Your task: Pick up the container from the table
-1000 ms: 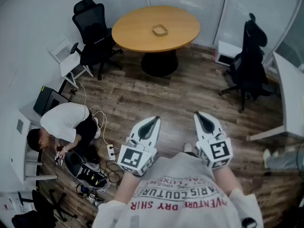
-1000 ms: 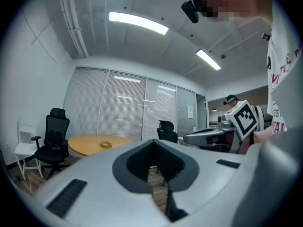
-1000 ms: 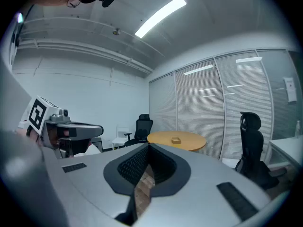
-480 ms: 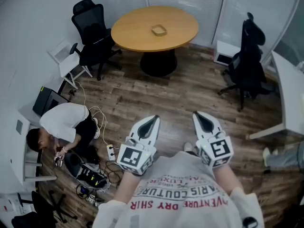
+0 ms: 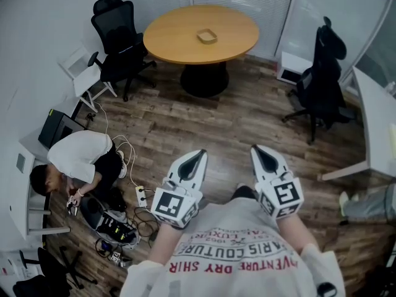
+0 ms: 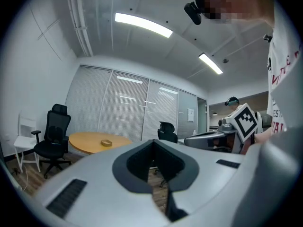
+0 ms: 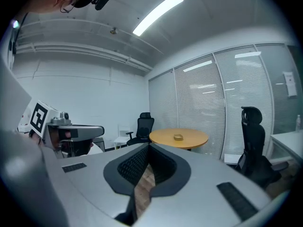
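The smooth grey left gripper and right gripper hover over dark wood-plank floor, each with its ribbed jaws pressed together on nothing. The container, a small shallow tan tray, perhaps wooden, sits near the middle of the round pale-wood table, well apart from both. A black left chair and right chair flank the table, and open floor lies between it and the grippers.

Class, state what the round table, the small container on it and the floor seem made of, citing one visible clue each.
Round table: probably wood or wood laminate, smooth matte; even honey-tan top. Container: tan, perhaps wood or bamboo; too small to be sure. Floor: wood-look planks, possibly laminate; streaky grain and board seams.
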Demonstrator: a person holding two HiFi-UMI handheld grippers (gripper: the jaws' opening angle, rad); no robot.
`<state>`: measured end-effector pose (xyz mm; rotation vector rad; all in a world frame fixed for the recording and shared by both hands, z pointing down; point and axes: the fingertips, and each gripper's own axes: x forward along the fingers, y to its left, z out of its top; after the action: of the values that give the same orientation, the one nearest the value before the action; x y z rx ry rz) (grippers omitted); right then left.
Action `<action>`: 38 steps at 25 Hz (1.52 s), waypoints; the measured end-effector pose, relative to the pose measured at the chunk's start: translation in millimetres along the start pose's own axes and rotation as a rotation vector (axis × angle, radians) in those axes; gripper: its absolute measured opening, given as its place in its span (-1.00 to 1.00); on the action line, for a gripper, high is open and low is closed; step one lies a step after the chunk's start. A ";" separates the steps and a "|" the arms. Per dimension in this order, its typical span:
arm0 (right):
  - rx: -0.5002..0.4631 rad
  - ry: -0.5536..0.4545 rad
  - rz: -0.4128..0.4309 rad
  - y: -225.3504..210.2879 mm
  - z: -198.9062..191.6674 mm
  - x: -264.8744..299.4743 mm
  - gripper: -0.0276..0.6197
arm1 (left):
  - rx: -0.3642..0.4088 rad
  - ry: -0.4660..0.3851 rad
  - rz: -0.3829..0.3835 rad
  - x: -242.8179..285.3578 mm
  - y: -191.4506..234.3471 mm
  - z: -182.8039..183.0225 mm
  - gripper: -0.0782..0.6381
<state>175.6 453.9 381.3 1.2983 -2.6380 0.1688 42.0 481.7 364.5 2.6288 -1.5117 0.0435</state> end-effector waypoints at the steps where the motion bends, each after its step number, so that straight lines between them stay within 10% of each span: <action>1: -0.013 -0.007 -0.005 -1.2 2.3 1.8 -0.91 | -0.002 0.000 0.006 0.7 3.0 -0.4 -0.78; 38: 0.017 0.080 0.232 -252.9 45.0 281.4 -0.91 | -0.083 0.065 0.310 303.8 159.6 23.4 -0.78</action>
<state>203.0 74.6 404.8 0.9647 -2.7171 0.2718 56.8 138.3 377.9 2.2846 -1.8396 0.0875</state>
